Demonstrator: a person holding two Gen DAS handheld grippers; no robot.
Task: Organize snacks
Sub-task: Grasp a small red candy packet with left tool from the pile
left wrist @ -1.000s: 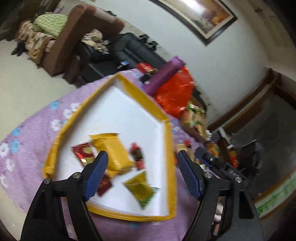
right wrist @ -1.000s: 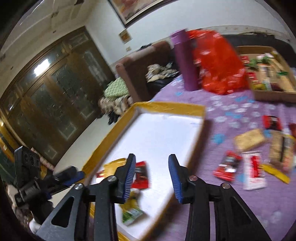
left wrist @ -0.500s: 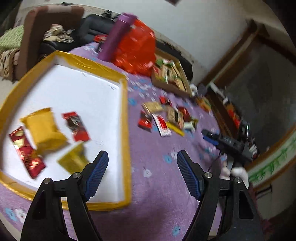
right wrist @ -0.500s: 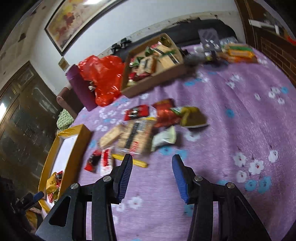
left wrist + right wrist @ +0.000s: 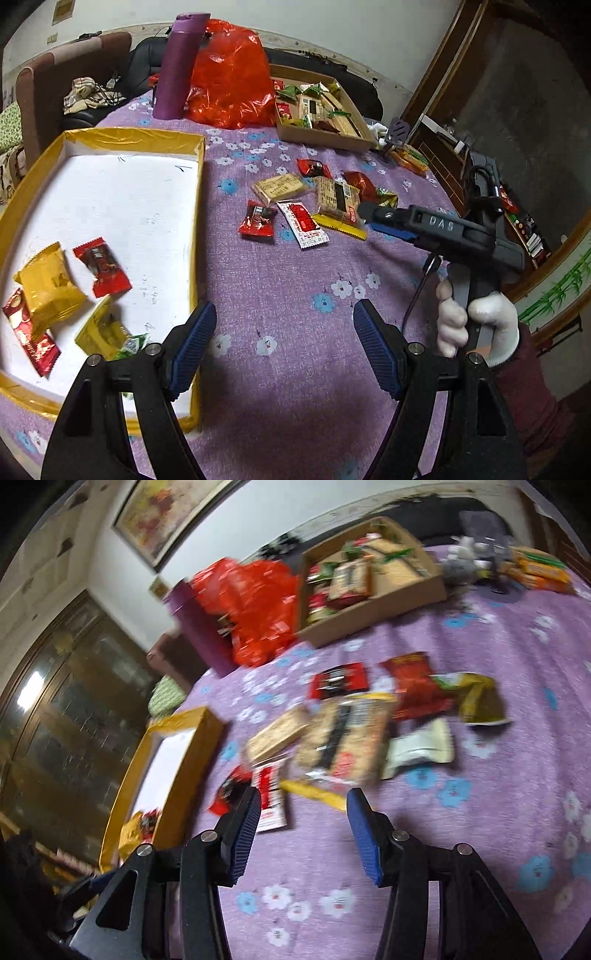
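While both grippers hover above the purple floral tablecloth (image 5: 280,280), neither one grasps anything. The left gripper (image 5: 284,347) is spread wide over bare cloth just beside the right wall of the yellow-rimmed tray (image 5: 197,206), whose white floor takes up the left side of the table. The right gripper (image 5: 303,834) is likewise released, its blue pads parted and empty, with its tips close to the near edge of the loose snack pile; in the left wrist view its black body (image 5: 436,225) reaches in from the right edge, held by a white-gloved hand (image 5: 476,325).

Inside the tray, near its front-left corner, lie a yellow packet (image 5: 48,284), a red candy wrapper (image 5: 101,267), a long red-and-gold wrapper (image 5: 29,339) and a yellow-green packet (image 5: 107,332). On the cloth toward the middle of the table lie the unsorted snacks: a red packet (image 5: 257,222), a white-and-red sachet (image 5: 304,223), a tan cracker pack (image 5: 280,187) and a larger biscuit pack with a black label (image 5: 338,199), partly overlapping a yellow strip (image 5: 341,229).

Along the far edge stand a purple bottle (image 5: 179,66), a red plastic bag (image 5: 231,77) touching it, and a cardboard box (image 5: 321,134) filled with more snacks.
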